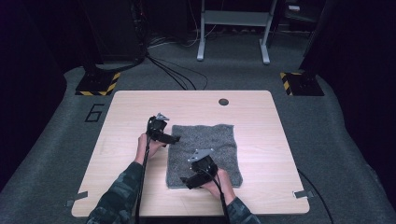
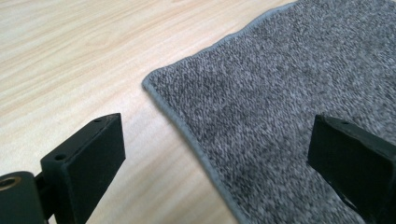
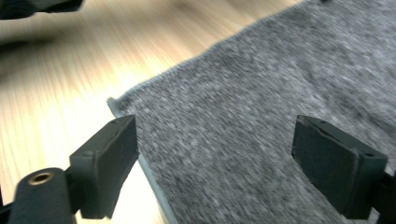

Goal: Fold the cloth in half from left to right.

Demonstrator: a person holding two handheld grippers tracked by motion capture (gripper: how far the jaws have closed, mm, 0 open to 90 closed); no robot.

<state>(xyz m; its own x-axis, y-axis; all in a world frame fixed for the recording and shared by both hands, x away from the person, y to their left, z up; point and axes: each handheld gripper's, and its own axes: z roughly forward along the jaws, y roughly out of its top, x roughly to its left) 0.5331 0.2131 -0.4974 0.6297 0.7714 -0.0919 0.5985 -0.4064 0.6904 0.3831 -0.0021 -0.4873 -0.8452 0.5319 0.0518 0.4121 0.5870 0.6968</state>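
Note:
A grey knitted cloth (image 1: 204, 154) lies flat in the middle of the light wooden table (image 1: 130, 116). My left gripper (image 1: 173, 139) hovers at the cloth's far left corner. In the left gripper view its jaws stand wide apart (image 2: 215, 123), one over bare wood and one over the cloth (image 2: 289, 70), with nothing between the pads. My right gripper (image 1: 186, 181) is at the near left corner of the cloth. In the right gripper view, which is slightly blurred, its jaws are open (image 3: 212, 123) and straddle the hemmed edge of the cloth (image 3: 261, 93) without touching it.
A round cable hole (image 1: 223, 101) sits near the table's far edge. Tape marks (image 1: 301, 193) lie at the near corners. Beyond the table are floor cables, two yellow-black striped bases (image 1: 98, 84) and a white frame stand (image 1: 233, 28).

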